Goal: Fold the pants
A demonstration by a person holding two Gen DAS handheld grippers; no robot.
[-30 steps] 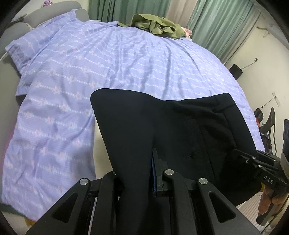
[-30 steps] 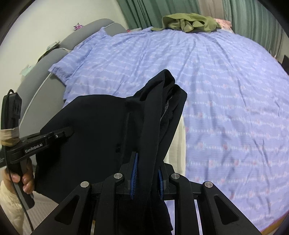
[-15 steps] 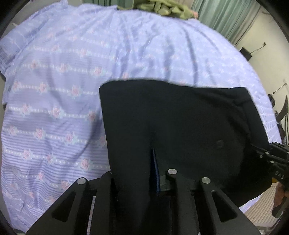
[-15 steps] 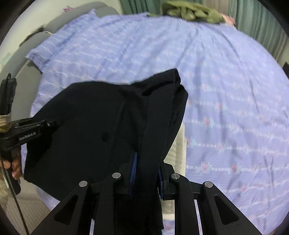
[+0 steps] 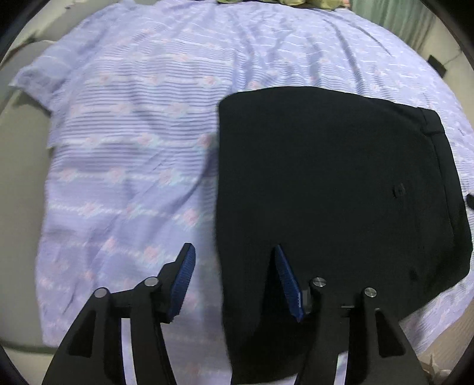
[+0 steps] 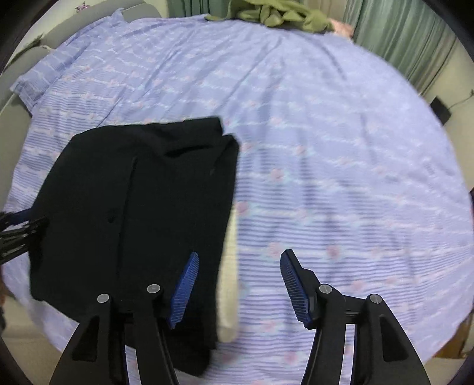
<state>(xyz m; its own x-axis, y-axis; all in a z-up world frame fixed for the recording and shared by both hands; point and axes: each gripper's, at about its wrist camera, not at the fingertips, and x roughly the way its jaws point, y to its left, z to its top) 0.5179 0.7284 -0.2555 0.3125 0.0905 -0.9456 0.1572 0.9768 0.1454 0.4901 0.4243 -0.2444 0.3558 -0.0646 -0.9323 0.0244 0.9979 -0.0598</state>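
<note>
as the black pants point(image 5: 326, 183) lay folded flat on the near part of the bed point(image 5: 133, 133), their waistband end pointed right and their long axis ran left to right. matte, soft cloth on a striped lilac sheet. left tongs point(image 5: 232, 266) and right tongs point(image 6: 238, 271) were opening, pinching nothing.

A bed carries everything, covered by a lilac sheet point(image 6: 326, 148) with pale stripes and small pink flower motifs, lightly creased. Folded black pants point(image 5: 326, 192) lie flat directly on the sheet at its near edge; a button shows on their upper face. At the far edge lies a crumpled olive-green garment point(image 6: 281, 14), with something pink point(image 6: 342, 28) just beside it.
</note>
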